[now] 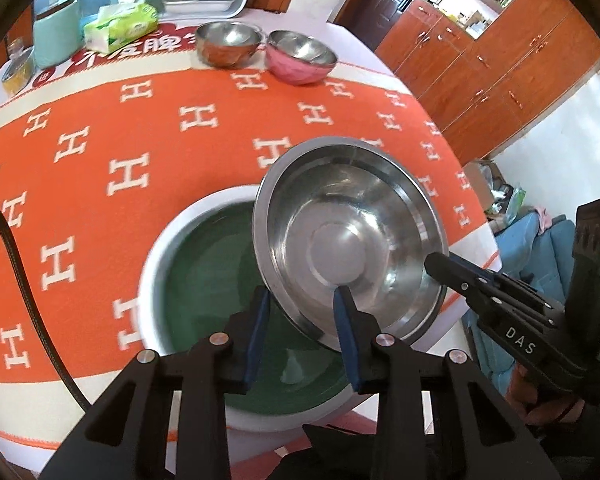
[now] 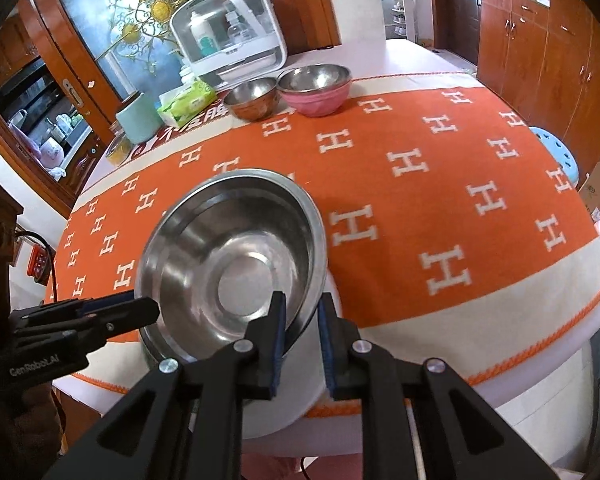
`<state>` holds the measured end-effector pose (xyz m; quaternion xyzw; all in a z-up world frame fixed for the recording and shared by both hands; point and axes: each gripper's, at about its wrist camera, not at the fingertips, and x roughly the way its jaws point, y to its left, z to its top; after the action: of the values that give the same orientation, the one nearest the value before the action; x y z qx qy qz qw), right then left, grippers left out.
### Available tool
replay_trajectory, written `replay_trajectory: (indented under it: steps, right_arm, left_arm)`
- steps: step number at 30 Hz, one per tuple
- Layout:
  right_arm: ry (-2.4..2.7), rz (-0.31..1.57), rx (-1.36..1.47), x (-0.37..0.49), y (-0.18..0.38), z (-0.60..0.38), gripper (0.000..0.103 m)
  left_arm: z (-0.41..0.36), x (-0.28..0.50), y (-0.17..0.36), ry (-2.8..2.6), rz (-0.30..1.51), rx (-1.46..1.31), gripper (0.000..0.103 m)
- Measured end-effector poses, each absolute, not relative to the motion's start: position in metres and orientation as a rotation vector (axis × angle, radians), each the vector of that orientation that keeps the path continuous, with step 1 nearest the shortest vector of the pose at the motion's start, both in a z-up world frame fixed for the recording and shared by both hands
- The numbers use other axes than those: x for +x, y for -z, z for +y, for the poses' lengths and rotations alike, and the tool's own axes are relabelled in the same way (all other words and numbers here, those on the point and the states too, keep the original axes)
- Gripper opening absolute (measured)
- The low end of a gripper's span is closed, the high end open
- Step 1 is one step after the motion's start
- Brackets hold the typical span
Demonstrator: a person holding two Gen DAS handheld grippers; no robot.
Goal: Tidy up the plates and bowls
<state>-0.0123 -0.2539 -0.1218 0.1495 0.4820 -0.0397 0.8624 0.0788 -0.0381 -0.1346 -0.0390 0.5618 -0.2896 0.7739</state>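
**A:** What are the two hand-held grippers doing with that steel bowl?

**B:** Both are pinching its rim. The left hand-held gripper point(image 1: 300, 312) is clamping the near edge of the steel bowl point(image 1: 352, 240), one blue pad inside and one outside, and the right hand-held gripper point(image 2: 302, 316) is gripping the opposite edge the same way. The bowl is tilting toward the left camera, and I judge it is being held clear above the green plate point(image 1: 220, 280) with the white rim, directly beneath the left jaws.

**A:** Why two grips on one bowl?

**B:** Likely for control — a thin, slick rim can slip or swing from a single pinch. It may also be a handover or a lowering onto the plate; I cannot tell which.

**A:** Anything in the way close by?

**B:** Only the plate itself, sitting at the near edge of the table point(image 2: 460, 208) on the orange cloth. Ahead of both grippers the cloth is bare.

**A:** And farther out?

**B:** Well beyond the jaws two more bowls are waiting — a small steel bowl point(image 1: 228, 42) and a pink bowl point(image 1: 302, 58) just beside it, probably touching. Left of those are sitting a tissue pack point(image 1: 120, 26) and a mint canister point(image 1: 56, 32), with a white cabinet point(image 2: 230, 36) behind.
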Motion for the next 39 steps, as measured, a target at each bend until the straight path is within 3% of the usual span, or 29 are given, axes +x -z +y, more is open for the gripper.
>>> replay_trajectory:
  steps: [16, 29, 36, 39]
  right_arm:
    - [0.092, 1.081, 0.287, -0.015, 0.138, -0.372, 0.016]
    - [0.035, 1.166, 0.269, -0.007, 0.158, -0.410, 0.016]
    - [0.012, 1.123, 0.283, -0.003, 0.149, -0.424, 0.016]
    - [-0.001, 1.112, 0.284, -0.001, 0.146, -0.428, 0.016]
  left_arm:
    - [-0.163, 0.062, 0.147, 0.633, 1.232, -0.063, 0.032]
    - [-0.207, 0.055, 0.172, 0.569, 1.340, -0.037, 0.032]
    - [-0.210, 0.055, 0.160, 0.522, 1.314, -0.002, 0.036]
    - [-0.206, 0.057, 0.151, 0.510, 1.300, -0.001, 0.046]
